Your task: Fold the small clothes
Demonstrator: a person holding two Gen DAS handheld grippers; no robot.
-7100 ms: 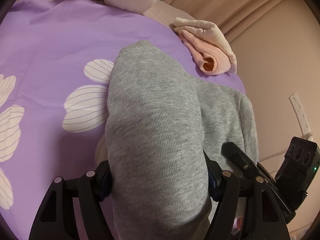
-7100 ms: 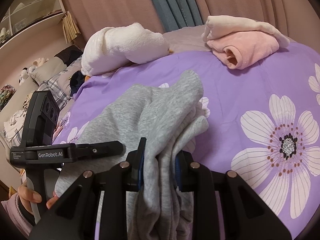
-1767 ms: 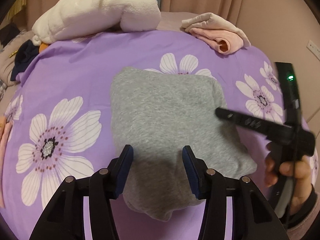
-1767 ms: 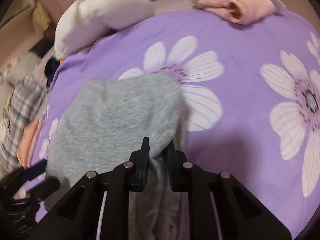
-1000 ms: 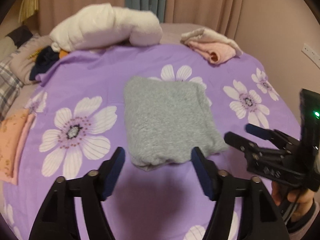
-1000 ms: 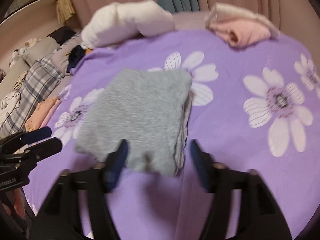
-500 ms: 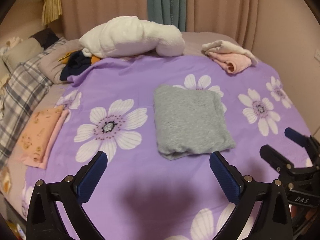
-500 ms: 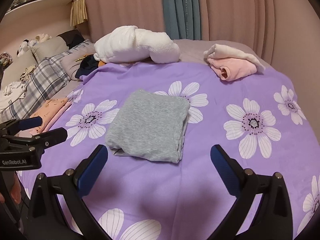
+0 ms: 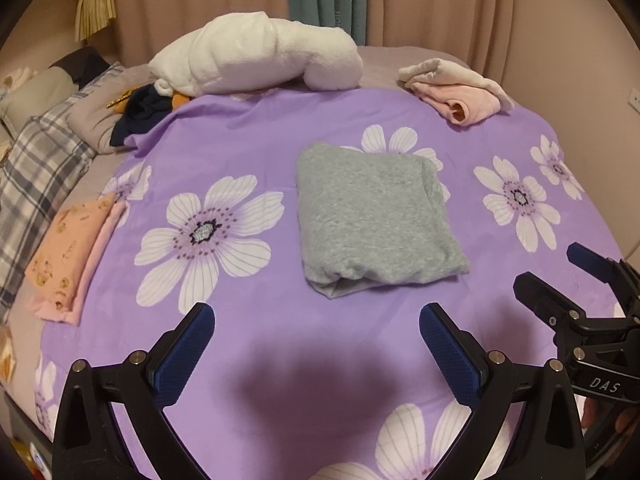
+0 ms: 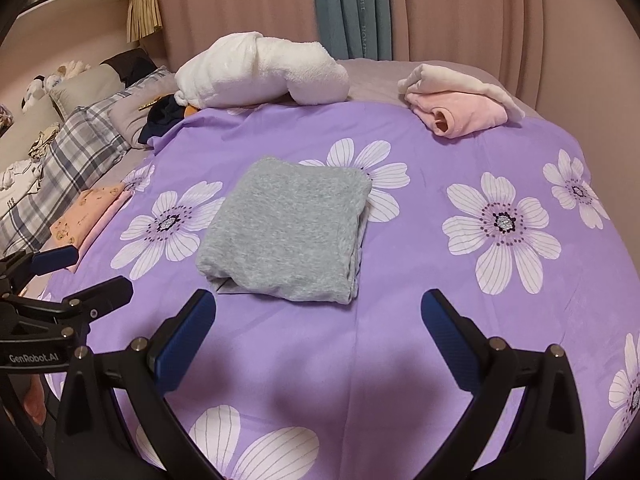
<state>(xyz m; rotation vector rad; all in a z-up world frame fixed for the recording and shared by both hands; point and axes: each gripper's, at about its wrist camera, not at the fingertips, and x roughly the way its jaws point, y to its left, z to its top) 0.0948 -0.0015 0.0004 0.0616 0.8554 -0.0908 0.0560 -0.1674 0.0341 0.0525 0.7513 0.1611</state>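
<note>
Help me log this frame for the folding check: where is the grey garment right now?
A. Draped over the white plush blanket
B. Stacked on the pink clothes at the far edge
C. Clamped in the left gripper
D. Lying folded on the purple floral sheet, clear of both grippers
D: the grey garment lies folded on the purple sheet, ahead of the open right gripper and left gripper.

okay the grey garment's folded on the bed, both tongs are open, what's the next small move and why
Probably carry the grey garment left to the orange pile: it lies folded flat, and both the left tongs and right tongs hang open, empty.
</note>
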